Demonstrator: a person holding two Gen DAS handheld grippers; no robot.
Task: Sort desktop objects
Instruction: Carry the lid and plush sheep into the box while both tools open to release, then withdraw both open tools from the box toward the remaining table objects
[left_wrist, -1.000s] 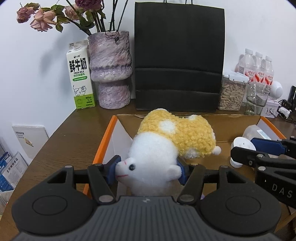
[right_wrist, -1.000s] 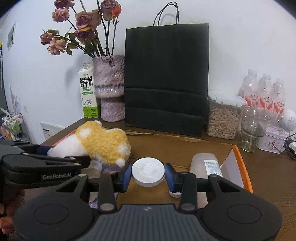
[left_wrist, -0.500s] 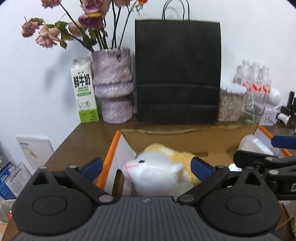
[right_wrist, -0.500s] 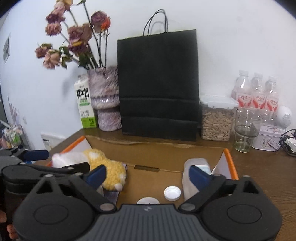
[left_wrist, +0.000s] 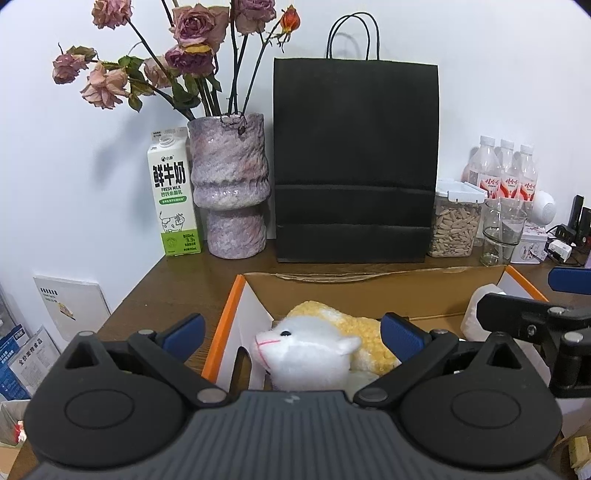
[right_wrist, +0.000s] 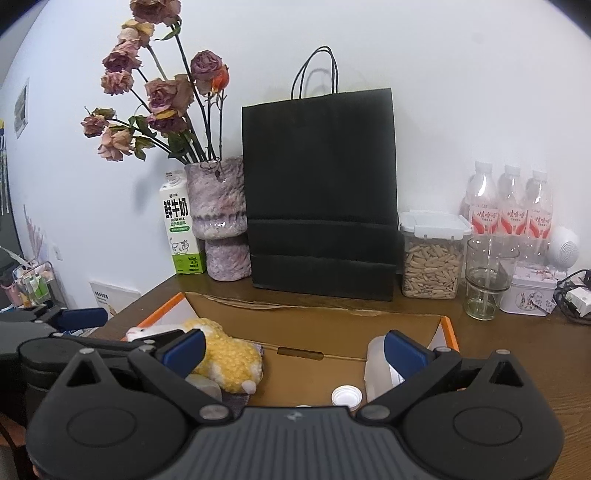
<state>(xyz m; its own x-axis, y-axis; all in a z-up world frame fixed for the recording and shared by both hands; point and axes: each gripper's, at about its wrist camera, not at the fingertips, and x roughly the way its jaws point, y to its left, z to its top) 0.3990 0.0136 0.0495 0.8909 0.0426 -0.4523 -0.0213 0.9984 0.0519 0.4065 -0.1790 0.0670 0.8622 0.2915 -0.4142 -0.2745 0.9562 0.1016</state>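
Observation:
A white and yellow plush toy (left_wrist: 317, 350) (right_wrist: 225, 354) lies in the left part of an open cardboard box (left_wrist: 236, 306) (right_wrist: 332, 328) with orange edges. My left gripper (left_wrist: 291, 334) hangs above it, open, its blue pads (left_wrist: 184, 330) clear of the toy. My right gripper (right_wrist: 295, 350) is open too, above the box. Below it a small white cap (right_wrist: 346, 397) lies on the box floor, beside a translucent white bottle (right_wrist: 376, 365) near the right wall. The edge of another white round thing shows just past the gripper body.
Along the back wall stand a milk carton (left_wrist: 173, 195), a purple vase (left_wrist: 231, 188) with dried roses, a black paper bag (left_wrist: 354, 162), a jar of seeds (left_wrist: 456, 221), a glass (left_wrist: 502, 232), three water bottles (left_wrist: 502, 173) and a small tin (right_wrist: 532, 295). Cables lie far right.
Both grippers opened wide and rose. The plush toy dropped out of the left gripper into the box. The round white lid left the right gripper and now lies below it.

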